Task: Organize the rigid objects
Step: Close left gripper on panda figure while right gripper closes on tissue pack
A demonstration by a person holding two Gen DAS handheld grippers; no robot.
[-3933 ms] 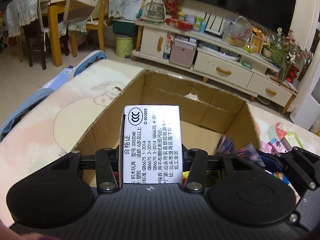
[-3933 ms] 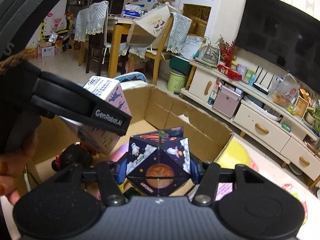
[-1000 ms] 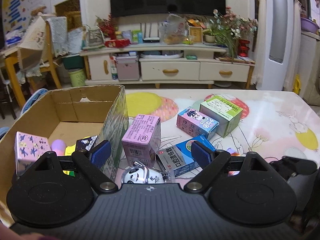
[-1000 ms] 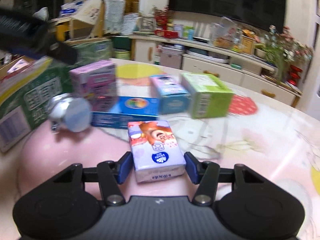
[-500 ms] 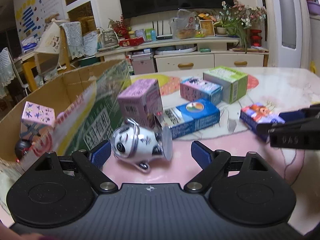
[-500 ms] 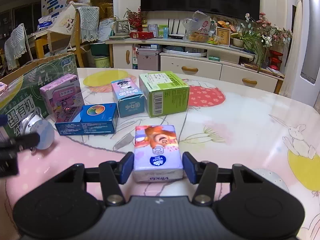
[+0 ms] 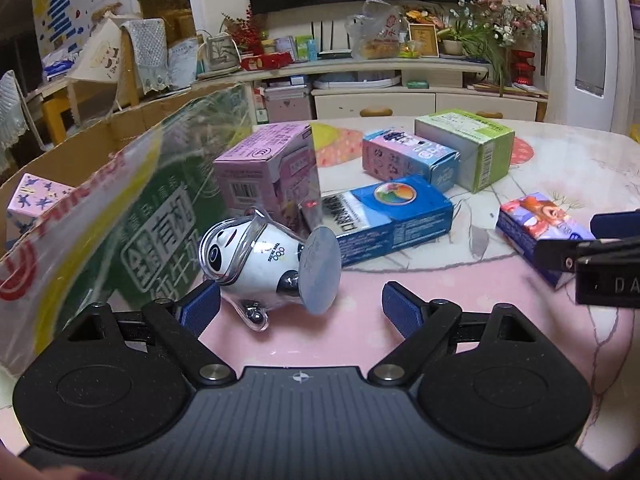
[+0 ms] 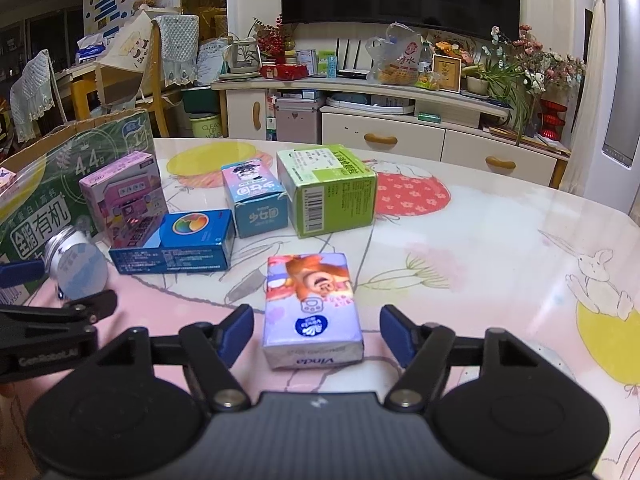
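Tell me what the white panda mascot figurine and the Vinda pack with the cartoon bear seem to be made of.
White panda mascot figurine: looks like hard glossy plastic; a clear shell rims its face and light glints off it, and the round base is matte grey-blue. Vinda pack with the cartoon bear: looks like thin printed plastic film over something soft, probably tissues; rounded edges, soft sheen.

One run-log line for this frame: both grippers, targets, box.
left gripper: open, panda figurine ahead | right gripper: jaws opening, tissue pack between, untouched | cardboard box: leftmost | phase: pre-grasp
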